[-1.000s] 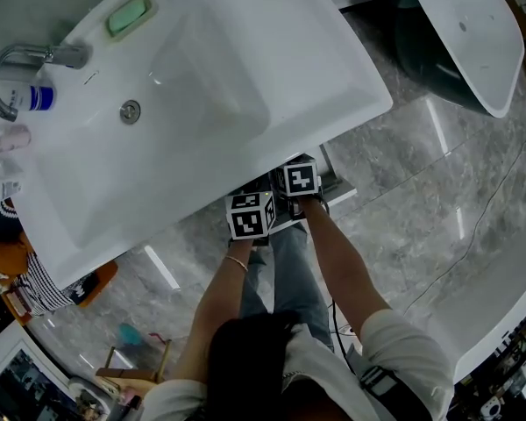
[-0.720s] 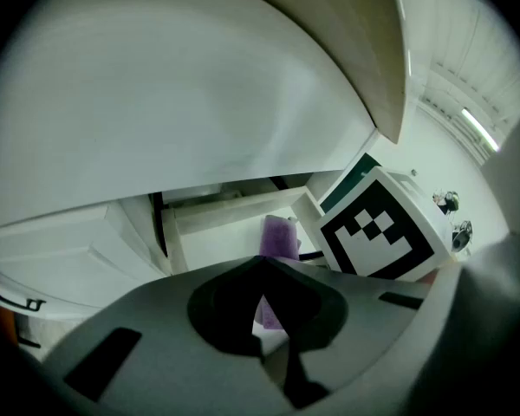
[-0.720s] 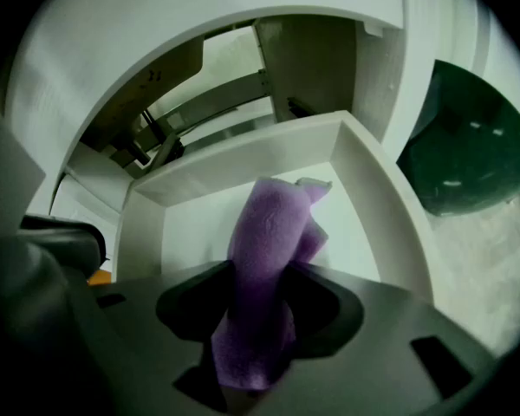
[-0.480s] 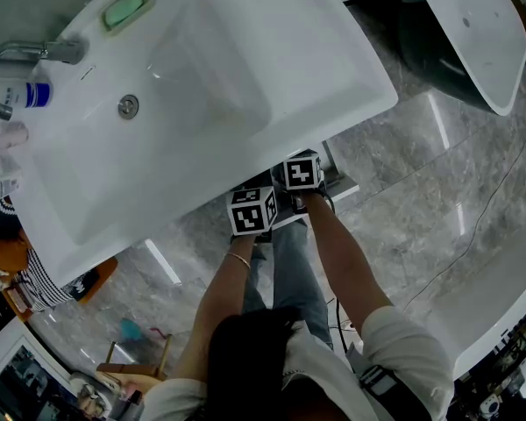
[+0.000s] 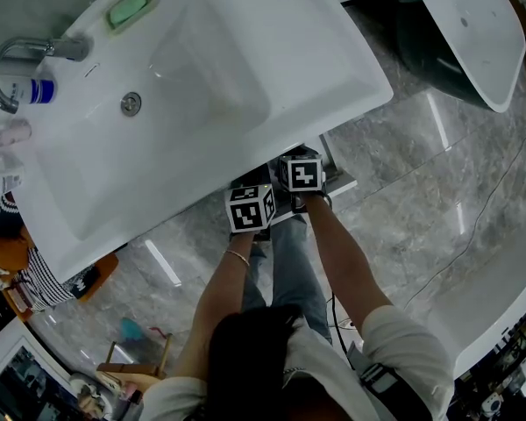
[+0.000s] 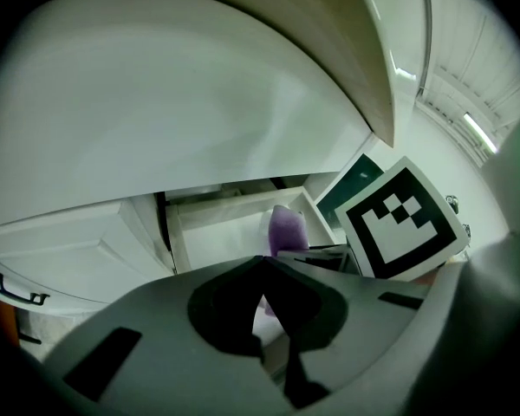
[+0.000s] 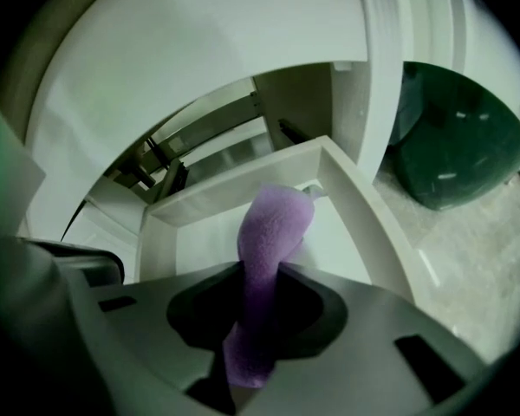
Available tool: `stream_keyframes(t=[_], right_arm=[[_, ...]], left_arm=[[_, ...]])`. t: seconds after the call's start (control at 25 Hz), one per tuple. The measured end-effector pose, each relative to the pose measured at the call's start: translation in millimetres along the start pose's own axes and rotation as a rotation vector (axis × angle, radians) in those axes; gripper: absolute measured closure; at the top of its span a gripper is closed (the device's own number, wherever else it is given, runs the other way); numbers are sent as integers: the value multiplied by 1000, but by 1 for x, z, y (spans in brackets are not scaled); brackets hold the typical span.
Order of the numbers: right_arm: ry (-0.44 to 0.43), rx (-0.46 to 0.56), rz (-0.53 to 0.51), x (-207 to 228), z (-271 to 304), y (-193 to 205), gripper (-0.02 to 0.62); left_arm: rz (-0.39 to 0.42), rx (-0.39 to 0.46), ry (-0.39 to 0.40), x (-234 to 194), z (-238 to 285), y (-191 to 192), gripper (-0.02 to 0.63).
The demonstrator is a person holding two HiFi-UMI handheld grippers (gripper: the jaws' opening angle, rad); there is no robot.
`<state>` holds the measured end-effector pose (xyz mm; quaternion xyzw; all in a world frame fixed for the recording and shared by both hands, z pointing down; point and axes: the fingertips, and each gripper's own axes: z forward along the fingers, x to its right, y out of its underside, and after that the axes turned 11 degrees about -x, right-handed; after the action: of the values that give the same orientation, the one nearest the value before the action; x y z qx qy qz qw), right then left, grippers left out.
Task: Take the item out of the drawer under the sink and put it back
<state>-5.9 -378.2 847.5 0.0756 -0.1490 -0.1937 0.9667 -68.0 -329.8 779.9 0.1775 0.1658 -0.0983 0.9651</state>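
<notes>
The drawer (image 7: 364,206) under the white sink (image 5: 202,103) stands pulled out. A soft purple item (image 7: 269,258) stands up from inside it and runs down between the jaws of my right gripper (image 7: 258,319), which have just been closing and now pinch it. In the left gripper view the same purple item (image 6: 286,230) shows in the drawer (image 6: 217,232), beyond my left gripper (image 6: 262,271), whose jaws meet with nothing between them. In the head view only the marker cubes of the left (image 5: 250,209) and right (image 5: 300,174) grippers show; the sink rim hides the jaws.
The sink's underside hangs close above both grippers. A faucet (image 5: 17,64), green soap (image 5: 127,11) and bottles sit on the sink's far side. A dark green bin (image 7: 455,137) stands right of the drawer on the marble floor. A second white basin (image 5: 473,24) lies at the upper right.
</notes>
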Motion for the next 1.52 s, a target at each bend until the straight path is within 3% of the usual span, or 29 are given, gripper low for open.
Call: stream_keyframes(t=[0.6,0.96,1.28,1.52], right_arm=[[-23,141,48,-22,-88,5,503],[0,201,4,-47,-141,9,503],[9,286,28,-64,-194,18,503],[28,375,-40,-78,-235,22,503]], left_arm=[[36,35,40,30,-50,5,603],[77,81,44,37,-99,6,603],[128,125,54,50,-143,11,603],[146,188,72,64,-174,12,603]])
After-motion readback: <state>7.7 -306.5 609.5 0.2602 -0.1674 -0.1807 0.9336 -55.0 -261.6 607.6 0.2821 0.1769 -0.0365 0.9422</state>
